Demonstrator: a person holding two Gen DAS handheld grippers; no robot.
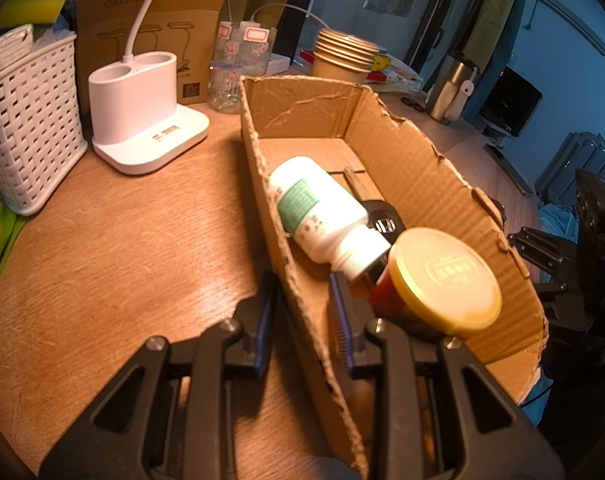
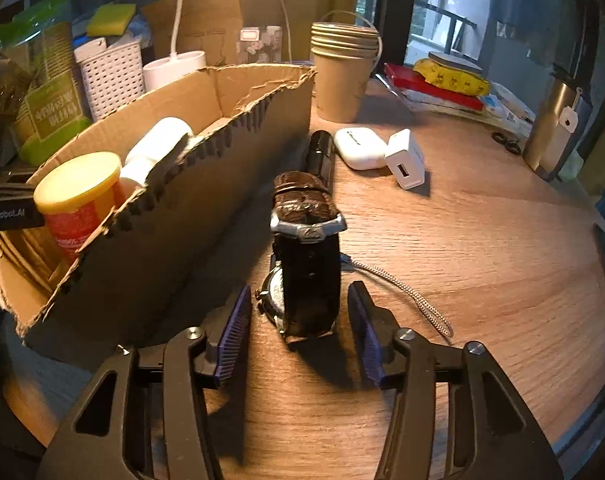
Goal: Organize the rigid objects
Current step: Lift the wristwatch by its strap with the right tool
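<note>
The right hand-held gripper (image 2: 300, 320) hangs low over the counter (image 2: 482, 264), jaws spread wide on either side of a black-strapped wristwatch (image 2: 308, 276) without touching it. Beyond the watch lies a black cylinder (image 2: 320, 152), then a white earbud case (image 2: 360, 148) and a white charger (image 2: 406, 164). A torn cardboard box (image 2: 190, 204) on the left holds a yellow-lidded jar (image 2: 78, 200) and a white bottle (image 2: 154, 148).

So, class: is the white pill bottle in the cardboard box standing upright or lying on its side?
Lying on its side. The white pill bottle rests on the floor of the cardboard box, its cap pointing toward the yellow-lidded jar.
</note>
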